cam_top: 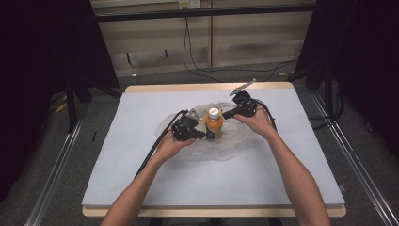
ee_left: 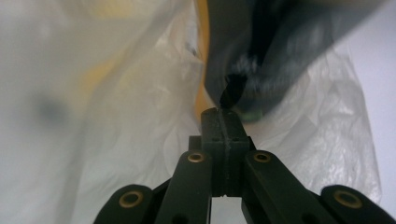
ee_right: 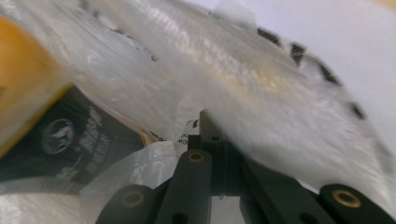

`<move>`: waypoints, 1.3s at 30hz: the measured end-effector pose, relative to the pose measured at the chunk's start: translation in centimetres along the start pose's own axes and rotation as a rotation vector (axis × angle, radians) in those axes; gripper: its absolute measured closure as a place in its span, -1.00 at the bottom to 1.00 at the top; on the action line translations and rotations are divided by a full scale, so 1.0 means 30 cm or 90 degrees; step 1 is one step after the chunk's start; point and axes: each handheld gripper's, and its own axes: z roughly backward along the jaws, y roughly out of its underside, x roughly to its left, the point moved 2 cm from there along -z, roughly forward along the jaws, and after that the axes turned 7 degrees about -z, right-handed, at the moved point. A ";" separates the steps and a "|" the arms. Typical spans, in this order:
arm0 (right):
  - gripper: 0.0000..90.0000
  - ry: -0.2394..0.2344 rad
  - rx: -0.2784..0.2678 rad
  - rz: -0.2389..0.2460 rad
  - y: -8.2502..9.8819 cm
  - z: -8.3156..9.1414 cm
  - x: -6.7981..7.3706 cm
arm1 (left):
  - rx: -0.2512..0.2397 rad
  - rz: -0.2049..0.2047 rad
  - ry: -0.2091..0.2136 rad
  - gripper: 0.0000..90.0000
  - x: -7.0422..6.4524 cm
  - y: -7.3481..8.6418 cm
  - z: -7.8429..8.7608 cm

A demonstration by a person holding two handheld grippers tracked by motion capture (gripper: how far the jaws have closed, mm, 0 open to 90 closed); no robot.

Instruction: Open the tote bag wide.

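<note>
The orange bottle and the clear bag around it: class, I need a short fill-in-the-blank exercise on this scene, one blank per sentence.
1. The bottle of orange drink has a ______ cap.
2. The bottle stands upright on a clear ______ bag spread on the table.
3. The left tool meets the bottle near its ______.
4. In the right gripper view, the jaws of the right tool are ______ on the plastic.

Missing words: white; plastic; base; shut
</note>
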 end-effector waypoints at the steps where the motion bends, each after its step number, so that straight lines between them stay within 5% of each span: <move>1: 1.00 -0.014 0.019 0.001 -0.002 -0.033 0.002 | 0.023 -0.015 0.007 1.00 -0.027 0.019 -0.016; 8: 1.00 -0.013 0.088 0.009 -0.032 -0.119 0.023 | 0.060 -0.077 0.019 1.00 -0.141 0.040 -0.024; 11: 1.00 -0.011 0.109 0.005 -0.050 -0.146 0.026 | 0.103 -0.126 0.034 1.00 -0.225 0.031 -0.008; 12: 1.00 -0.005 0.114 0.004 -0.054 -0.155 0.027 | 0.103 -0.126 0.034 1.00 -0.225 0.031 -0.008; 15: 1.00 -0.001 0.133 0.006 -0.060 -0.189 0.027 | 0.114 -0.163 0.044 1.00 -0.320 0.039 0.009; 19: 1.00 -0.004 0.135 -0.008 -0.060 -0.213 0.014 | 0.115 -0.187 0.050 1.00 -0.368 0.053 0.026; 24: 1.00 0.022 0.134 -0.016 -0.084 -0.222 -0.012 | 0.091 -0.187 0.070 1.00 -0.433 0.079 0.044; 25: 1.00 0.053 0.134 -0.009 -0.100 -0.228 -0.023 | 0.093 -0.204 0.079 1.00 -0.458 0.087 0.055; 30: 1.00 0.060 0.119 -0.027 -0.116 -0.240 -0.047 | 0.084 -0.223 0.097 1.00 -0.510 0.108 0.075; 39: 1.00 0.127 0.112 -0.051 -0.141 -0.247 -0.081 | 0.080 -0.241 0.118 1.00 -0.562 0.129 0.098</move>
